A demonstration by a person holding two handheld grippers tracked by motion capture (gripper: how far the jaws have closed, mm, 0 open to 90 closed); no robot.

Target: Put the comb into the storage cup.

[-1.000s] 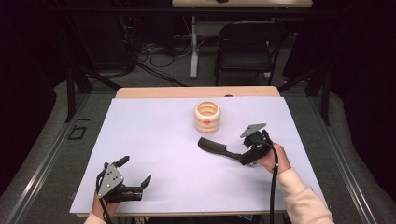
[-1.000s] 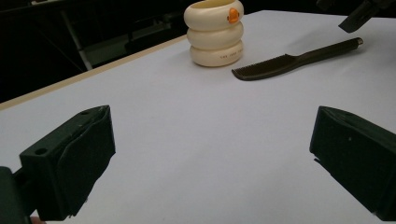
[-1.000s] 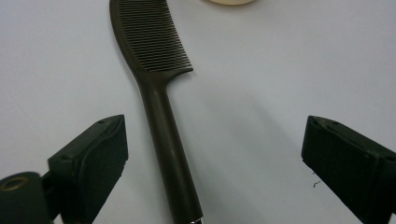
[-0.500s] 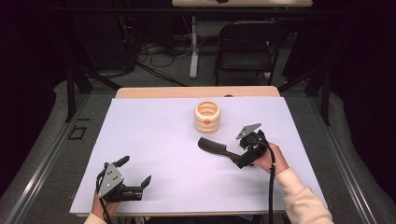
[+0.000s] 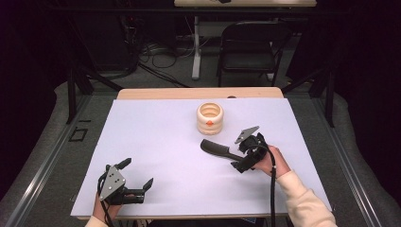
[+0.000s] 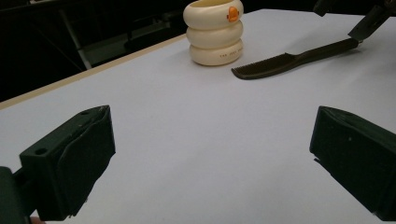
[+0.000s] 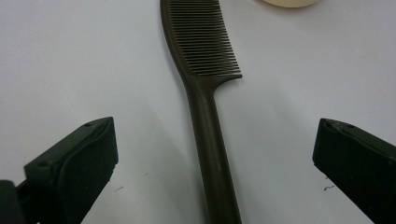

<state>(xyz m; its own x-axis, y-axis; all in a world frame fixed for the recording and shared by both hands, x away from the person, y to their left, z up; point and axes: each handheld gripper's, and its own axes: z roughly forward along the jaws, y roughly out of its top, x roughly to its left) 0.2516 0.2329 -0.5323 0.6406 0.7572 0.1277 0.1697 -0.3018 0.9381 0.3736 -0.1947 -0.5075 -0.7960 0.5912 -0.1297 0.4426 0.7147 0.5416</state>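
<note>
Two hand-held grippers are seen over a white-covered table. The right gripper is held with its jaws spread wide, having just been opening; a dark comb lies flat on the table between them, its handle touched by neither pad. The comb's toothed end is pointed toward a cream ringed container, standing near it. The left gripper is rested at the table's near edge, jaws apart and nothing between them.
</note>
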